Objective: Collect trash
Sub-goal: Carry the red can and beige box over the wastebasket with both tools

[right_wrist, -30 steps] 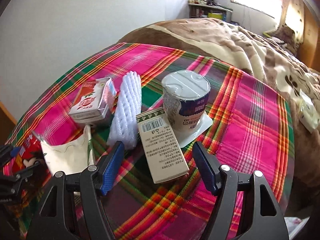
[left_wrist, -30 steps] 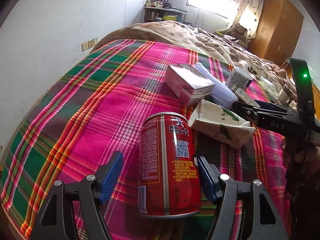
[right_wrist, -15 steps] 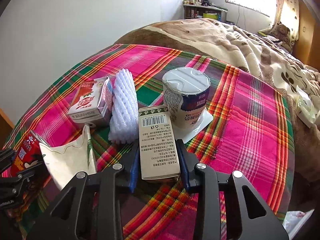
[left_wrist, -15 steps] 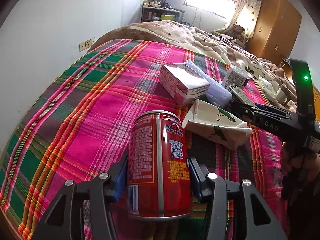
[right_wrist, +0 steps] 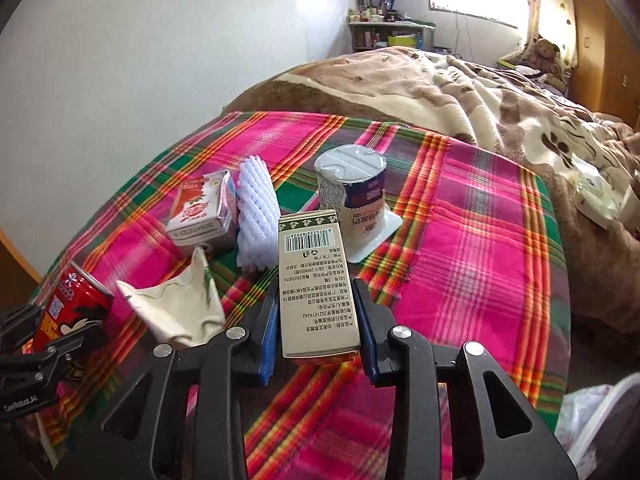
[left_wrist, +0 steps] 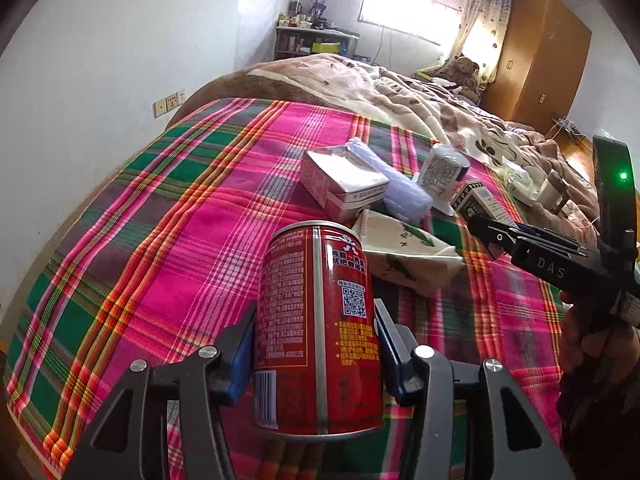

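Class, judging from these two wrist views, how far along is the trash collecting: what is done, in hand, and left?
Done: nothing visibly binned; no bin is clearly visible. In hand: the left claw is shut on the red can; the right claw is shut on the beige carton. Left on the plaid blanket: the yogurt cup, foam net, pink-and-white carton and crumpled paper bag.

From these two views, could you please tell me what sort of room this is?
Most likely a lived-in bedroom: a rumpled blanket on a bed, a teddy bear by the curtained window, and a wooden wardrobe.
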`<state>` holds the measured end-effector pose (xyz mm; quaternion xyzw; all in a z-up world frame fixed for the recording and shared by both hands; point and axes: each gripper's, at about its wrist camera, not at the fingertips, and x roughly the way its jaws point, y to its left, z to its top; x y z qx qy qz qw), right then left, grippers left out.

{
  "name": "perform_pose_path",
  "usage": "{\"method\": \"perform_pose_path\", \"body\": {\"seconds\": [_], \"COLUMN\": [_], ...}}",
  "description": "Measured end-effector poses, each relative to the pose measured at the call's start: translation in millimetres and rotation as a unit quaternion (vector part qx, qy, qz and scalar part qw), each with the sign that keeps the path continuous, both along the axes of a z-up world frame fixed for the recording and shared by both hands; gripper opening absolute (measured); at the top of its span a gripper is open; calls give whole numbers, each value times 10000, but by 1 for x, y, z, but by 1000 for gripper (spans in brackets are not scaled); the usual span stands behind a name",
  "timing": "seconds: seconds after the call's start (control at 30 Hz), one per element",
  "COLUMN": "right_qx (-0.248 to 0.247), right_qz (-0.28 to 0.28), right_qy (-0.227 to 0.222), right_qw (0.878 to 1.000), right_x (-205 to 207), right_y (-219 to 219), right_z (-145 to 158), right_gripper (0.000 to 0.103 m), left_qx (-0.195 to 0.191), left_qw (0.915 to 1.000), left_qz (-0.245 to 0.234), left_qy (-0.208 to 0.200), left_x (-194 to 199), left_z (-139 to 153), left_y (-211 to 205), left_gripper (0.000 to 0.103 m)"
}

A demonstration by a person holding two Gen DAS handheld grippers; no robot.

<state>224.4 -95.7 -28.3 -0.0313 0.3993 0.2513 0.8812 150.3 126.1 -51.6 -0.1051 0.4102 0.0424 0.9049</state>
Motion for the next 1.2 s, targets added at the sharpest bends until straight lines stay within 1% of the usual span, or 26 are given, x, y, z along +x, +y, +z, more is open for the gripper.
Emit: {"method": "perform_pose_path", "body": {"seconds": [0.27,0.57,0.93,1.2], "right_qx": [163,290,389,382], "right_qz": [-215,-549,-1128,-1691], "right_qy": [-110,-336,-577,-660], "right_qw": [9996,9975,9912,9826], "right_x": [-24,-57,-89,-108], "right_y": [-21,-54,-105,-146], "right_z": [14,31,46,49], "right_gripper": [34,35,35,35], "left_qx": [69,135,186,161], "left_qw": [9994,9966,9896,9822], "left_qz": [-186,-570,-1175,-1612], "left_qy": [-282,-572,-805,-952], "left_x": [-17,-34,-46,-46], "left_z": [25,48,66,77], "left_y": [-22,-56,-112,-152], "left_gripper": [53,53,53,53]}}
